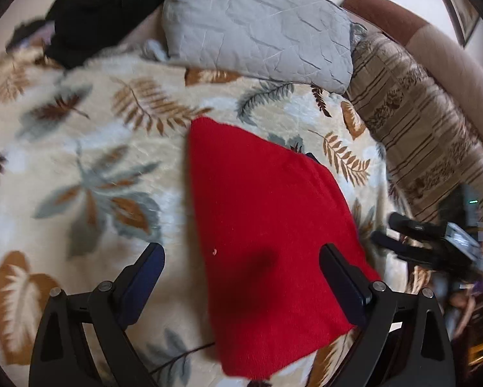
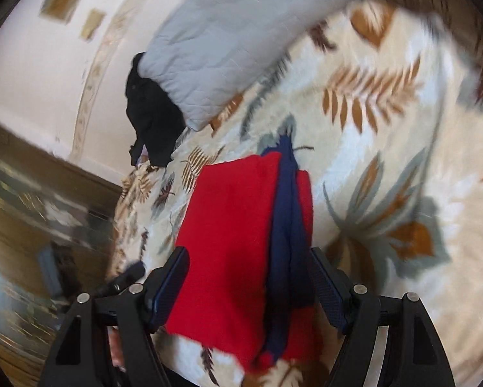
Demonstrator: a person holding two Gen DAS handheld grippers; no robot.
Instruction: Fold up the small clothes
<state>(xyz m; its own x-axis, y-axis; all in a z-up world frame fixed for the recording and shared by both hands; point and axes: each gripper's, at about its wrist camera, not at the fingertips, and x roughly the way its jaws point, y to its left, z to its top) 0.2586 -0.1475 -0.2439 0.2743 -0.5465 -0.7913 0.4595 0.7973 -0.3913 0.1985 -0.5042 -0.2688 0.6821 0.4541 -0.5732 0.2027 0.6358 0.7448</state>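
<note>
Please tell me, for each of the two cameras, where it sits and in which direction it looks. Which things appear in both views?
Left wrist: sits on the left gripper, looking down over the red garment on the leaf-print blanket; own open fingers show, plus the right gripper at right.
Right wrist: sits on the right gripper, looking down at the same garment with its navy band; open fingers show.
Shared: garment, blanket, grey pillow, black clothing.

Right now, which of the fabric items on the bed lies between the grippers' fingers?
The red garment with a navy strip, flat on the leaf-print blanket. The black clothing and grey pillow lie far off at the bed's head.
</note>
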